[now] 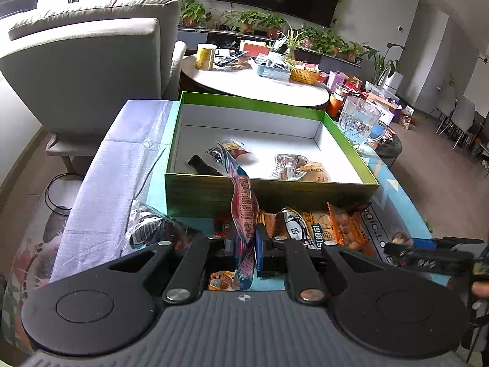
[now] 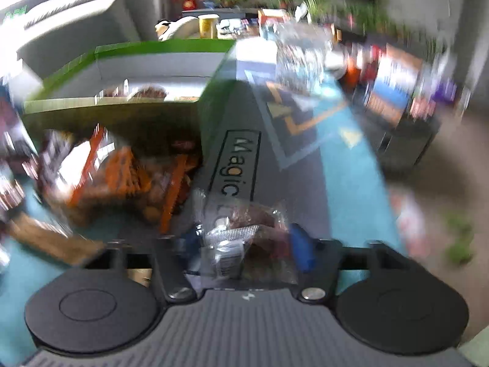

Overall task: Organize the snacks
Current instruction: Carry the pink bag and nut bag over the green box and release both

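Your left hand-held gripper is pinching a long red-and-blue snack sachet by its lower end, just in front of the green box. It is light, limp foil that flops, so hold near the crimped seal. Your right hand-held gripper is clamped on a clear crinkly packet over the desk, right of the box. Judging by looks, both wrappers are slippery and the contents crushable. More foil packets lie in front of the box's near wall.

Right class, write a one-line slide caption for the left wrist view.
Left gripper pinches a long red-and-blue snack packet before the green box.
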Tool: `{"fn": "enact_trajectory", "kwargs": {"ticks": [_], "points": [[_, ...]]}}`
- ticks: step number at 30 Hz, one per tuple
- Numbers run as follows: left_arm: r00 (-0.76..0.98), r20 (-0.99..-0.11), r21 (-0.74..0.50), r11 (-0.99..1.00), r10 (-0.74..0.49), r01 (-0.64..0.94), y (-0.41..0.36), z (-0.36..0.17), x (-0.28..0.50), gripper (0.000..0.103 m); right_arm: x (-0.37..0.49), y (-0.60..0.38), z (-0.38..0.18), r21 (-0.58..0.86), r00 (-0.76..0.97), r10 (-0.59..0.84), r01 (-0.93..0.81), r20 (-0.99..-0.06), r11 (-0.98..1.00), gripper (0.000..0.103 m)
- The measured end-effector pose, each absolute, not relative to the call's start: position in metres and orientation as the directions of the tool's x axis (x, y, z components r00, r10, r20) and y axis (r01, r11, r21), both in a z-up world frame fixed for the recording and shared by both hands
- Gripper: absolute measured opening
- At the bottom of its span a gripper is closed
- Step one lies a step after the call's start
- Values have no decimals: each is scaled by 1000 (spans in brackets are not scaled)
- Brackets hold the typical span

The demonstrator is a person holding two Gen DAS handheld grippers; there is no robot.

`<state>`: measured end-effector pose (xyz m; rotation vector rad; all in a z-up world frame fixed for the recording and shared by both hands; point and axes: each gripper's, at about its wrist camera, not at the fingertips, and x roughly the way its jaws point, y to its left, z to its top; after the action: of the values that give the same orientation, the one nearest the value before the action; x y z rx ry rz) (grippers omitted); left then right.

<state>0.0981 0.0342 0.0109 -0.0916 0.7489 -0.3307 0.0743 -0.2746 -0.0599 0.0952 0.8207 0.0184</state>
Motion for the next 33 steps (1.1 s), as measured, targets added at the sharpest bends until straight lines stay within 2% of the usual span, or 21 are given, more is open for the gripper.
{"fn": "enact_trajectory", "kwargs": {"ticks": [4, 8, 14, 21, 30, 33], "points": [[686, -646, -194, 941, -334, 276, 29, 13, 101, 9, 57, -266, -34, 47, 749, 28, 4, -662, 999, 58], [705, -621, -188, 939, -342, 289, 24, 22, 109, 9, 51, -251, -1, 48, 827, 69, -51, -558, 998, 58], [725, -592, -208, 936, -352, 284, 18, 35, 134, 9, 83, -219, 21, 44, 879, 131, -124, -459, 991, 58], [725, -598, -225, 940, -342, 257, 20, 33, 168, 9, 131, -201, 12, 75, 862, 154, -134, -483, 988, 58], [693, -645, -230, 947, -321, 225, 23, 5, 210, 10, 159, -199, -4, 80, 842, 139, -114, -522, 990, 58], [695, -650, -228, 951, -308, 208, 25, -1, 217, 14, 174, -196, -11, 84, 831, 127, -97, -541, 992, 59]]}}
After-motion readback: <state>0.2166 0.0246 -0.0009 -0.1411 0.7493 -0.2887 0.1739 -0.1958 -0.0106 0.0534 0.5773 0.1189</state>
